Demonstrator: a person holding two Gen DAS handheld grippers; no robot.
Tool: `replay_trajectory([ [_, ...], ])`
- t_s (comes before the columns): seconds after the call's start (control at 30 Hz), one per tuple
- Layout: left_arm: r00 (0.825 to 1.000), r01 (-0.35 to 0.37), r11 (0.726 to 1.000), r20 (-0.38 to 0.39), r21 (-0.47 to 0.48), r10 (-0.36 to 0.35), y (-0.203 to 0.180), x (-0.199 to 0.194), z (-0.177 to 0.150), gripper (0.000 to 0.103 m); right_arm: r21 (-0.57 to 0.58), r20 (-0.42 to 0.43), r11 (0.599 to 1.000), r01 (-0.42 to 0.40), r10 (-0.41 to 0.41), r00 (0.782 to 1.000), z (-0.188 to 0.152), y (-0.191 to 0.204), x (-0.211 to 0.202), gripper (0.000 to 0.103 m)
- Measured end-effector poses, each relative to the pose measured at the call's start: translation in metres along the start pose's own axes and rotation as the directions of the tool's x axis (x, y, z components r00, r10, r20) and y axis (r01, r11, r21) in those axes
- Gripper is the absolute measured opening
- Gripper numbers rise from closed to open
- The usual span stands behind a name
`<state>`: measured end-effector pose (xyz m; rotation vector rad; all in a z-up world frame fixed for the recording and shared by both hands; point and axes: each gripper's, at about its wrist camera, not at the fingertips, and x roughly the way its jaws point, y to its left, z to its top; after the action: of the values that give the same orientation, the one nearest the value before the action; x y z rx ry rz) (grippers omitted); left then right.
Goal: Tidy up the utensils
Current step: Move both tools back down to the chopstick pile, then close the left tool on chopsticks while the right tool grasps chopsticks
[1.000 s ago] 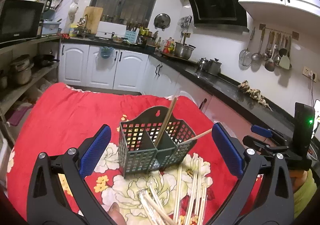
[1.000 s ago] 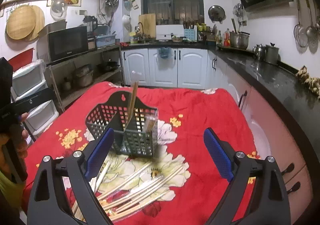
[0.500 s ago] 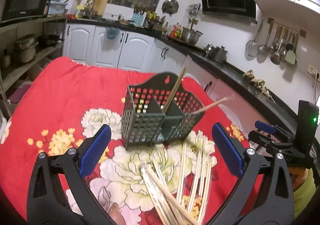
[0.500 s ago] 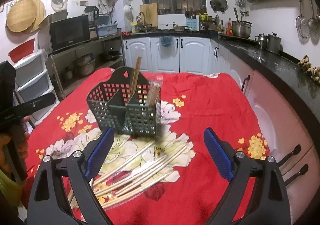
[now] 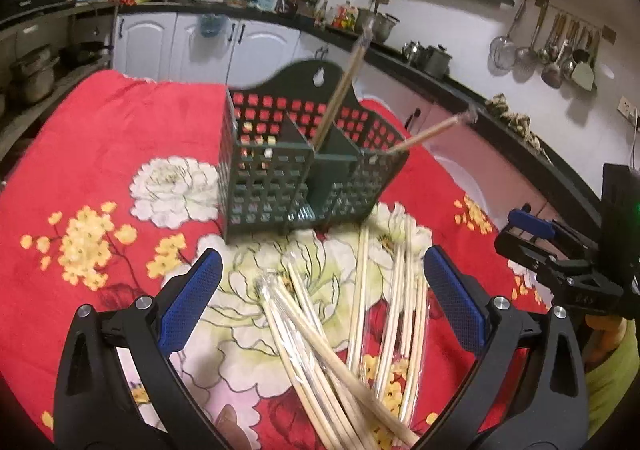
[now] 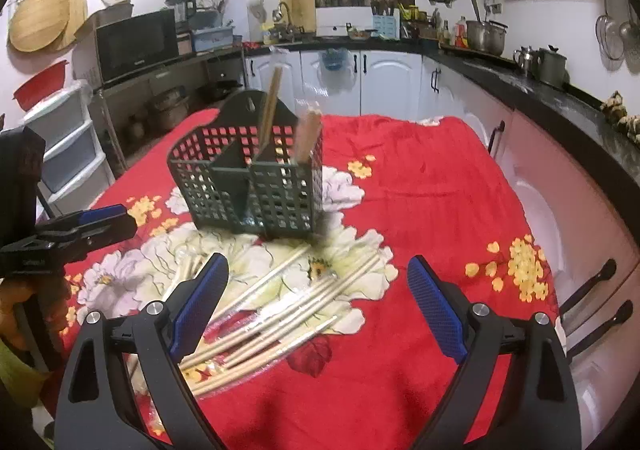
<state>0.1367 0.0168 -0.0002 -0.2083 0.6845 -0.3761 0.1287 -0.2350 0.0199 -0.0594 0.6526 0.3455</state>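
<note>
A: Since the bench under its red flowered cloth takes up most of both views, start there. What sits on it?

B: The green basket, at twelve o'clock from both claws. It has dividers, and two chopsticks already lean out of its middle and right sections.

A: And the loose ones?

B: A pile of chopsticks lies flat on the cloth just in front of the basket, at about six o'clock from it. Some are in clear wrappers, though I can't tell how many.

A: The claws?

B: The left claw is spread wide with nothing in it, hanging right over the pile. The right claw is just as wide and just as empty, with the pile at its ten o'clock.

A: So the next step is a pick-up?

B: I'd judge so. Come down with the fingers across the sticks, not along them, near the middle of their length so they don't tip. Take only one or two, since wrapped ones may slide. Then lift them clear and turn them upright before lowering into a section.
</note>
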Motion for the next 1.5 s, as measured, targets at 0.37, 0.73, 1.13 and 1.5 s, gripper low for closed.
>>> replay_trajectory([
  [0.37,0.987,0.005,0.998,-0.159,-0.062,-0.014,0.014,0.034,-0.025,0.067,-0.014,-0.060,1.000,-0.006,0.005,0.998,-0.012,-0.004,0.023,0.084],
  [0.73,0.976,-0.046,0.996,-0.217,-0.081,0.027,0.027,0.064,-0.019,0.050,-0.003,-0.102,1.000,-0.005,0.005,0.995,-0.009,-0.009,0.048,0.082],
  [1.13,0.972,-0.058,0.991,-0.232,-0.116,0.030,0.043,0.074,-0.013,0.021,0.108,-0.215,0.993,0.039,-0.015,0.976,-0.003,-0.043,0.106,0.061],
  [1.5,0.975,-0.006,0.983,-0.220,-0.184,-0.036,0.062,0.064,-0.011,0.010,0.333,-0.315,0.942,0.041,0.070,0.947,0.006,-0.079,0.148,0.038],
])
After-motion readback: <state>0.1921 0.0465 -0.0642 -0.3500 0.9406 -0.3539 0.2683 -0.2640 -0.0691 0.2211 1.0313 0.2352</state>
